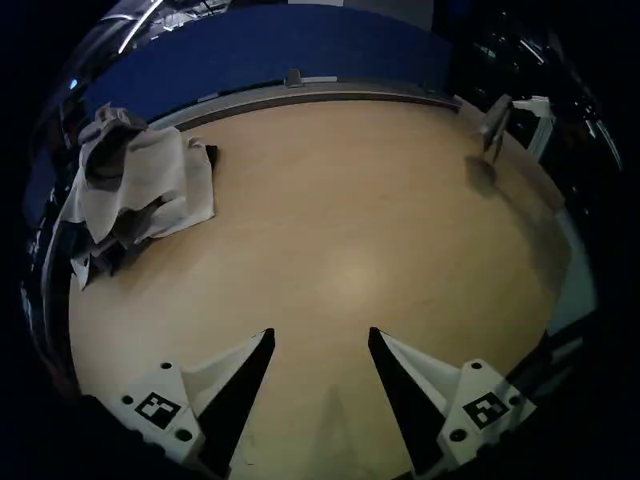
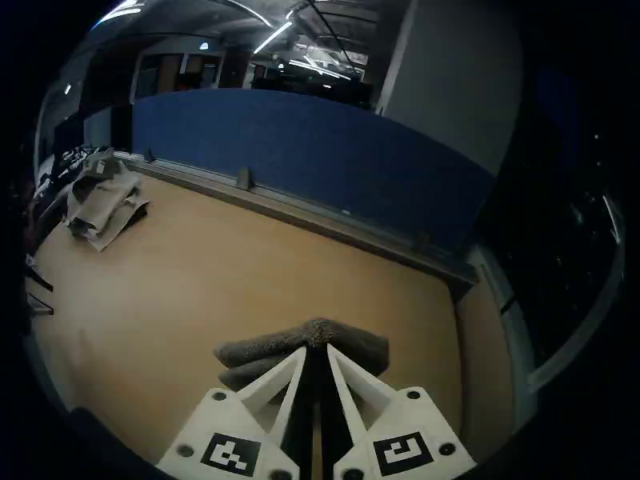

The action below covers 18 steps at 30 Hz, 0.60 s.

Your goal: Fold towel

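A dim open-plan office or lab. A pale wooden bench (image 1: 360, 240) is backed by a long blue partition (image 2: 320, 168) (the low desk-divider kind). Above and beyond the partition, ceiling strip lights (image 2: 272, 36) cross a dark, open room. A plain grey wall (image 2: 456, 96) rises behind its right end.

Grey towel (image 2: 364, 352), tan table (image 2: 200, 280), blue partition (image 2: 320, 160), whitish cloths (image 1: 160, 180).

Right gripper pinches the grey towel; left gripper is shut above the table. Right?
Not quite: the left gripper is open, its jaws wide apart above the table, as the left gripper view shows. The right gripper does pinch the grey towel.
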{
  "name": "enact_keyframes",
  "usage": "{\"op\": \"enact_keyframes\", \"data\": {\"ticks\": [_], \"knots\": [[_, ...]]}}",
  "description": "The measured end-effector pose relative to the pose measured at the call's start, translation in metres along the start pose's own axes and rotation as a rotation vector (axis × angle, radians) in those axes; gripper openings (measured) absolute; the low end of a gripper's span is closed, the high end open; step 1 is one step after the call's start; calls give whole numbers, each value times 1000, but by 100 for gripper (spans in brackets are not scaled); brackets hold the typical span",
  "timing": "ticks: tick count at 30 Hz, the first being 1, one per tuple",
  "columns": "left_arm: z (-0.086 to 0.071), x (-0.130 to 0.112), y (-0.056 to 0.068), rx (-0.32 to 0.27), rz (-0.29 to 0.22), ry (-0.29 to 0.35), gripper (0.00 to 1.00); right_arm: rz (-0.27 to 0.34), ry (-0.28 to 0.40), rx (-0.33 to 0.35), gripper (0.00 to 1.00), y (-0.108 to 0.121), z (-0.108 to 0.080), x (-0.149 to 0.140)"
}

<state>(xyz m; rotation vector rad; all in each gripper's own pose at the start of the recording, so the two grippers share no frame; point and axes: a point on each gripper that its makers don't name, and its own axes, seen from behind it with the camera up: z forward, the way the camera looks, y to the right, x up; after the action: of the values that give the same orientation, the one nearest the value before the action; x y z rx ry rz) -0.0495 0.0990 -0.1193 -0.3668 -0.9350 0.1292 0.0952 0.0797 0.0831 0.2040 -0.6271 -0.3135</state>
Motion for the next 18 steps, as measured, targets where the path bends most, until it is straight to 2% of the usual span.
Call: {"op": "enact_keyframes", "data": {"ticks": [11, 14, 18], "knots": [[1, -2, 1, 15, -7, -9, 87, 9, 25, 13, 2, 3, 38, 20], [1, -3, 2, 19, -10, -13, 87, 21, 13, 27, 2, -2, 47, 10], [2, -4, 4, 22, -9, -18, 87, 44, -33, 42, 2, -7, 56, -24]]}}
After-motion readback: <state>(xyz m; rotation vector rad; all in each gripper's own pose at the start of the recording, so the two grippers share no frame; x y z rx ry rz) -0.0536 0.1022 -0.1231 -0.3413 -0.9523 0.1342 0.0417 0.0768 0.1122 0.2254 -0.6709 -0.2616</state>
